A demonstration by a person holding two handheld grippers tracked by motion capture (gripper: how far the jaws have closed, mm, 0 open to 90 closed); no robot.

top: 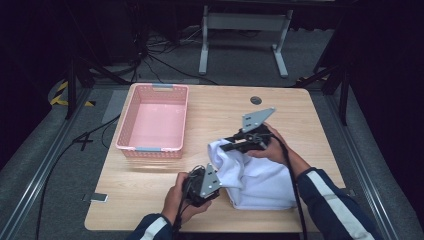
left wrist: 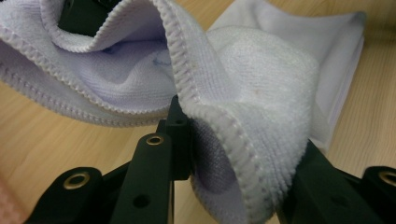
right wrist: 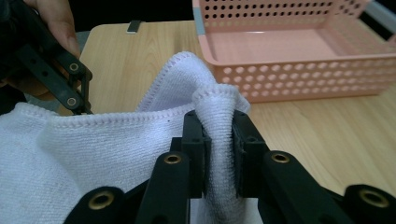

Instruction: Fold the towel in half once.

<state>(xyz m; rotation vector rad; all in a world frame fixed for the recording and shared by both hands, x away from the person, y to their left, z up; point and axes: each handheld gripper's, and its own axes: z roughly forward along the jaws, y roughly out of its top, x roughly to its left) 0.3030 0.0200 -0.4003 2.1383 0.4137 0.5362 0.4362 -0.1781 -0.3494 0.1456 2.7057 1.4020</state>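
Both claws have a bite on the same white towel (top: pixel 257 177), each pinching a bunched piece of its stitched hem. The left gripper (top: pixel 212 184) clamps the fold nearest the person, and from the left gripper view the cloth (left wrist: pixel 243 84) humps up and away from its jaws. The right gripper (top: pixel 231 145), farther out, squeezes a ridge of hem (right wrist: pixel 219 116) tight between its jaws. The held edge runs as a sagging line from one claw to the other, while the rest of the towel lies heaped on the table (top: pixel 280 107) to the right of both. The pink basket (top: pixel 127 135) sits beyond the right claw's tips, nearer to it than to the left. The towel looks soft, thick and rumpled.
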